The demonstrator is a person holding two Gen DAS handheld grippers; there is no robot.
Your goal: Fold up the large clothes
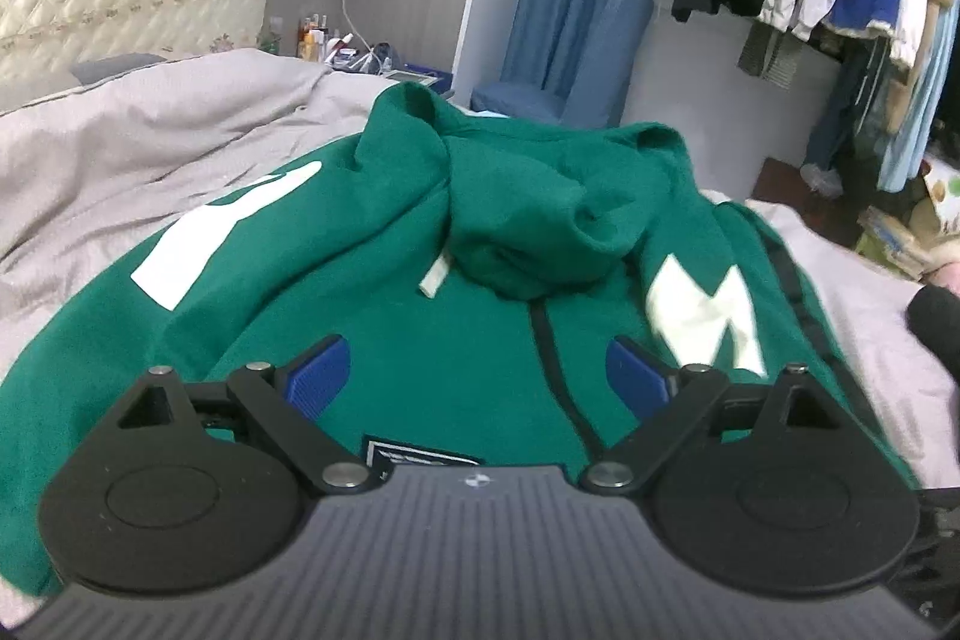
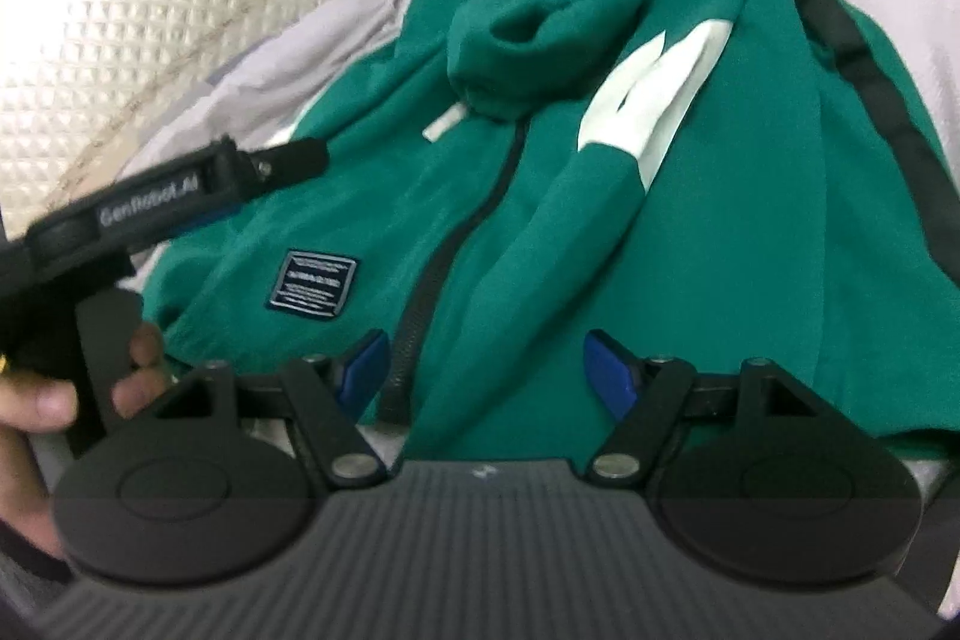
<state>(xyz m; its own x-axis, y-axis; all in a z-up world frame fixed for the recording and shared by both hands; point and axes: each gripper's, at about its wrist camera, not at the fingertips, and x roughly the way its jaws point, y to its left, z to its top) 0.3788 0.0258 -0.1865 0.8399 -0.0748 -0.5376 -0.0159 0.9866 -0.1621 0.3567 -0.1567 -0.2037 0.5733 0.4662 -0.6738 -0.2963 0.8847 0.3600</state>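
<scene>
Open right gripper [image 2: 483, 370] hides green hoodie [image 2: 720, 250] hem.

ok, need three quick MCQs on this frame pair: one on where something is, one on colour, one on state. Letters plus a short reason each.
1. Where does the dark rectangular patch sit?
A. on the hood
B. on the chest panel beside the zipper
C. on the grey bedding

2. What colour is the hoodie?
A. green
B. red
C. yellow

3. How do the right gripper's jaws stand?
A. shut on the drawstring
B. shut on the hood
C. open, nothing pressed between them

Answers:
1 B: the patch lies on the front panel next to the zipper.
2 A: the hoodie is green with white lettering, spread over the grey bedding.
3 C: the right gripper shows its blue pads apart above the fabric; the drawstring lies far off near the hood.
</scene>
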